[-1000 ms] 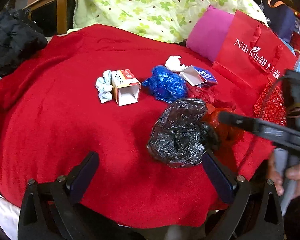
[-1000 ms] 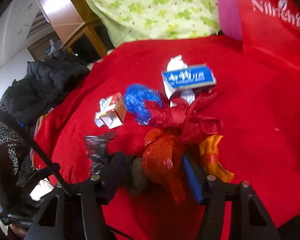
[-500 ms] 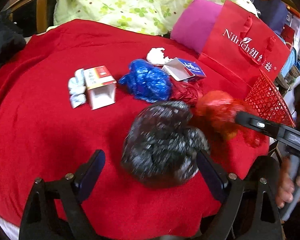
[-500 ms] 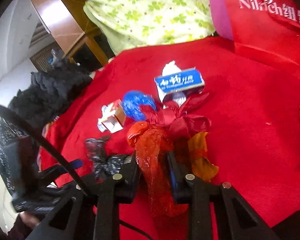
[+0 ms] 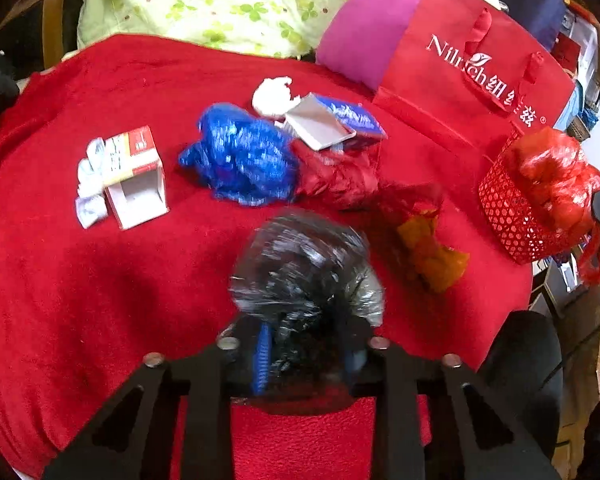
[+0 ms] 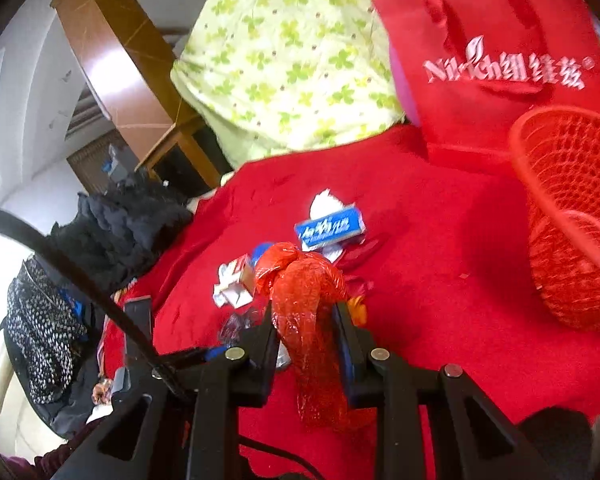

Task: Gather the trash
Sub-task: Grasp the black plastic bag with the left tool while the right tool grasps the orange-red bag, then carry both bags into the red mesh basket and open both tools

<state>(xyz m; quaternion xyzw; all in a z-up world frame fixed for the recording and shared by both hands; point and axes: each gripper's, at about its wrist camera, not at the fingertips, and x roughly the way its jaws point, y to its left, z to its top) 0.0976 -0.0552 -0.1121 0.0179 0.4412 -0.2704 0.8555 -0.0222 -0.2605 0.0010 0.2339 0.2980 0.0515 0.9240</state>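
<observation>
A: Right claw (image 6: 306, 336) pinched on the red plastic bag (image 6: 300, 280), knotted head bulging ahead of the tips, tail dangling below. Next?

B: Swing over to the red mesh basket (image 6: 560, 220), ahead and off to the right of that claw. Carry high enough to clear the rim, centre above the opening, and only then spread the fingers. Thin, crinkly, translucent film, likely to cling to a pad, so perhaps a small shake.

A: And the left claw (image 5: 306, 356)?

B: Clamped on the black plastic bag (image 5: 304, 276), a glossy crumpled ball puffing out just ahead of the tips, blurred. Hard to tell whether lifted off the red blanket (image 5: 80, 280) or brushing it. Grip firmly, let the right go first, then take the same path to the basket.

A: Anything else to collect?

B: Plenty, farther ahead of the left claw: blue plastic bag (image 5: 240, 156), open blue carton (image 5: 340, 120), crumpled white tissue (image 5: 272, 94) beyond. Red-and-white carton (image 5: 136, 176) ahead-left, orange wrapper (image 5: 432, 256) near, ahead-right. Early in the job, by the look of it.

A: Risks?

B: Loose tail snagging on the mesh rim, or tipping the light basket at the blanket's edge. Drop from above, no dragging across.
</observation>
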